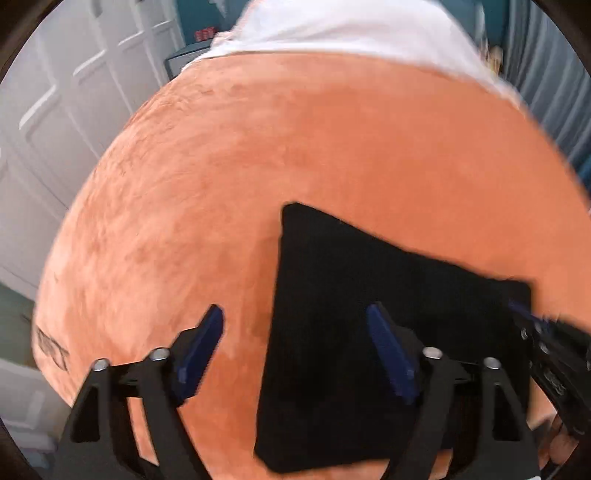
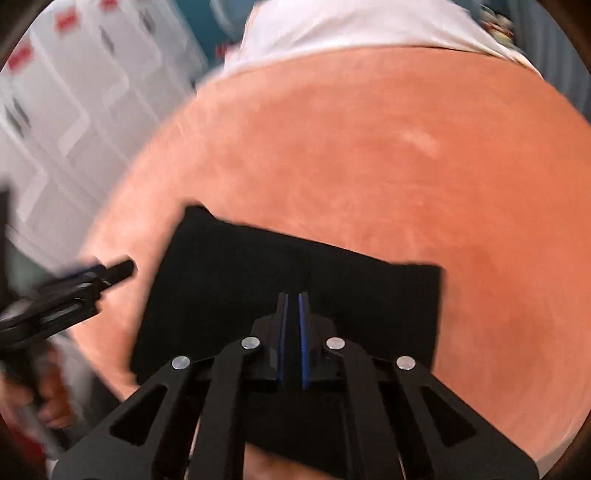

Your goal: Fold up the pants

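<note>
The black pants (image 1: 369, 295) lie folded into a flat, roughly rectangular stack on an orange blanket (image 1: 295, 129). My left gripper (image 1: 295, 310) hovers open over the stack's left edge, one finger above the blanket and the other above the pants, with nothing between them. In the right wrist view the pants (image 2: 240, 277) spread under my right gripper (image 2: 293, 295), whose blue pads are shut together with no cloth visible between them. The right gripper also shows blurred at the stack's right corner (image 1: 535, 332). A finger (image 2: 114, 271) of the left gripper shows left of the pants.
The orange blanket (image 2: 406, 166) covers a bed, with white bedding (image 1: 351, 29) at its far end. White panelled doors (image 1: 74, 92) stand to the left, beyond the bed's edge. A hand (image 2: 48, 398) holds the left gripper's handle at lower left.
</note>
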The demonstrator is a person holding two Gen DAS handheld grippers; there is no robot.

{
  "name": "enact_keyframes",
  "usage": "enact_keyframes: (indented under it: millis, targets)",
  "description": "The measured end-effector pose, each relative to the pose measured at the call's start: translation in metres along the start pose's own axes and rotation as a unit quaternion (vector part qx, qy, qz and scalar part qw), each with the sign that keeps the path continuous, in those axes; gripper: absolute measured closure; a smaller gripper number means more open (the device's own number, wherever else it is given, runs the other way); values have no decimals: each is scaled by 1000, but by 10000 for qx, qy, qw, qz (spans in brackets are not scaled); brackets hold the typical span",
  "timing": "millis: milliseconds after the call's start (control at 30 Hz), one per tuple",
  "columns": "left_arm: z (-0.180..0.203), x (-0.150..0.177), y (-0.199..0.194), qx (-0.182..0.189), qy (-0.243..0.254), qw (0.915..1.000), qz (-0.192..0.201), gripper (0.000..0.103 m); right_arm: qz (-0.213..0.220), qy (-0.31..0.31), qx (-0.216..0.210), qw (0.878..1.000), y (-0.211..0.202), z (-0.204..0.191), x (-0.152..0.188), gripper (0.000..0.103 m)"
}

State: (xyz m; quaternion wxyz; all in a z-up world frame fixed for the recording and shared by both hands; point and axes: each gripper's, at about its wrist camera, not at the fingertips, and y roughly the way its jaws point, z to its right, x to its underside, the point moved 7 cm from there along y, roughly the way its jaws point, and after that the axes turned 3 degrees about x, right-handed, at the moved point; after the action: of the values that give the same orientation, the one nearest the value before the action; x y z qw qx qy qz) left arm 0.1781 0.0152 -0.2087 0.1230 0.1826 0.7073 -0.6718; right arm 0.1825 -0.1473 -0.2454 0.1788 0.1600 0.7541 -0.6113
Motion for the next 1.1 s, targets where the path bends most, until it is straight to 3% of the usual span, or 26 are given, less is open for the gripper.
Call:
enact_keyframes:
  millis: [33, 67, 133, 167, 200, 267, 300, 333, 367, 400, 433, 467, 500, 567, 633, 700, 767, 867, 900, 967, 1033, 1100]
  targets:
    - [-1, 3, 19, -232, 151, 9994, -218, 21, -190, -31, 312, 9993, 24, 11, -3, 103]
    - [-5, 10, 41, -417, 251, 9977, -473, 17, -384, 213, 356, 9984, 47, 28, -2, 103]
    - [-21, 25, 51, -230, 23, 9982, -550, 14, -348, 1317, -207, 9905, 47, 54, -5, 103]
    - [-27, 25, 47, -189, -142, 9984, -505, 12, -249, 1388, -117, 9899, 40, 51, -12, 103]
    - [-31, 28, 44, -106, -290, 9983, -504, 12, -46, 1100, 127, 9938, 26, 36, -18, 101]
    - [-36, 31, 45, 12, -397, 9978, -533, 12, 24, 341, 11, 9994, 22, -4, -22, 103]
    - [-35, 30, 48, 33, -390, 9979, -518, 11, -10, 98, 233, 9997, 29, -4, -23, 103]
    - [-31, 27, 50, 95, -368, 9980, -511, 10, -121, 18, 838, 9964, 47, 15, -22, 103]
    - [-31, 30, 48, 178, -356, 9980, -499, 9, -211, 247, 758, 9966, 53, 30, -19, 103]
    - [-32, 29, 45, 225, -342, 9980, -486, 9, -280, 1051, 172, 9939, 58, 47, -19, 103]
    - [-35, 29, 40, 263, -372, 9980, -440, 9, -215, 1562, -119, 9874, 50, 52, -21, 103]
    - [-37, 29, 35, 293, -415, 9979, -408, 10, -99, 1558, -44, 9877, 40, 46, -23, 100]
    - [-41, 30, 24, 336, -496, 9977, -327, 11, 20, 1144, 89, 9934, 28, 23, -30, 99]
    - [-52, 35, 10, 385, -640, 9971, -171, 11, -117, 424, -328, 9985, 24, -29, -32, 99]
    - [-69, 46, 0, 214, -724, 9970, -155, 12, -287, -272, -595, 9974, 38, -92, -40, 99]
    - [-82, 56, -6, 49, -841, 9962, -202, 12, -452, -495, -721, 9951, 70, -131, -54, 99]
    - [-90, 66, -10, 21, -864, 9959, -268, 12, -642, -480, -561, 9952, 98, -140, -58, 99]
    - [-91, 72, -17, -164, -697, 9971, -248, 12, -787, -837, 61, 9934, 141, -154, -67, 103]
    - [-92, 73, -19, -256, -618, 9975, -209, 12, -823, -985, 177, 9916, 139, -152, -68, 103]
    - [-90, 73, -23, -262, -521, 9981, -190, 12, -731, -793, -134, 9941, 119, -149, -74, 99]
    - [-88, 71, -29, -174, -532, 9984, -91, 12, -287, -408, -688, 9964, 72, -135, -72, 99]
    - [-80, 70, -33, -78, -473, 9988, -21, 12, 91, -137, -678, 9976, 30, -98, -46, 99]
